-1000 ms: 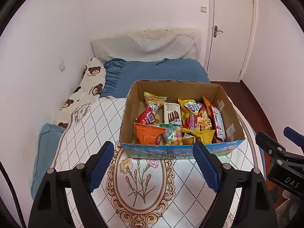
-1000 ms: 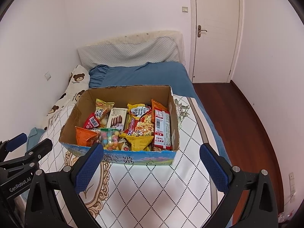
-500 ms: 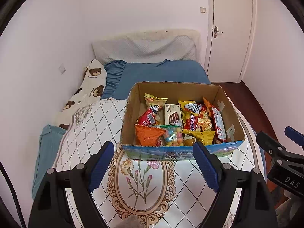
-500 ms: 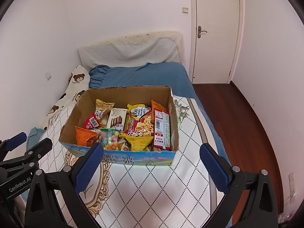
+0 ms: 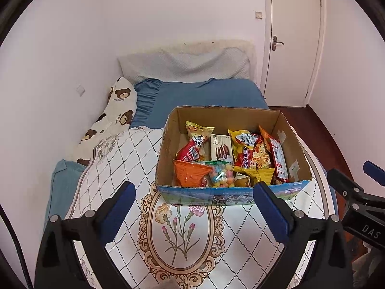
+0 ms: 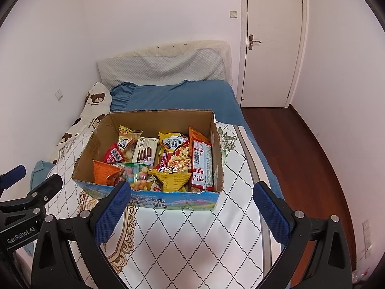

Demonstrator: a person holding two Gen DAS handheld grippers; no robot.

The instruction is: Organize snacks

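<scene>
Cardboard box (image 5: 233, 193) sits on a patterned cloth (image 5: 182, 236) over the bed, w/ snacks packed inside: orange bag (image 5: 190, 172) at the near 9 o'clock corner, candy pack (image 5: 222, 174) just beside it, biscuit box (image 5: 221, 145) at centre, red noodle packet (image 5: 278, 155) at 3 o'clock. Left gripper (image 5: 195, 207) hangs at 6 o'clock of the box, jaws spread wide, having just opened further, nothing between them. Right gripper (image 6: 192, 204) likewise at 6 o'clock in its own view, jaws wide apart, empty. Blue sheet (image 6: 178, 96) and grey pillow (image 6: 163, 69) lie at 12 o'clock, door (image 6: 272, 41) towards 1 o'clock.
</scene>
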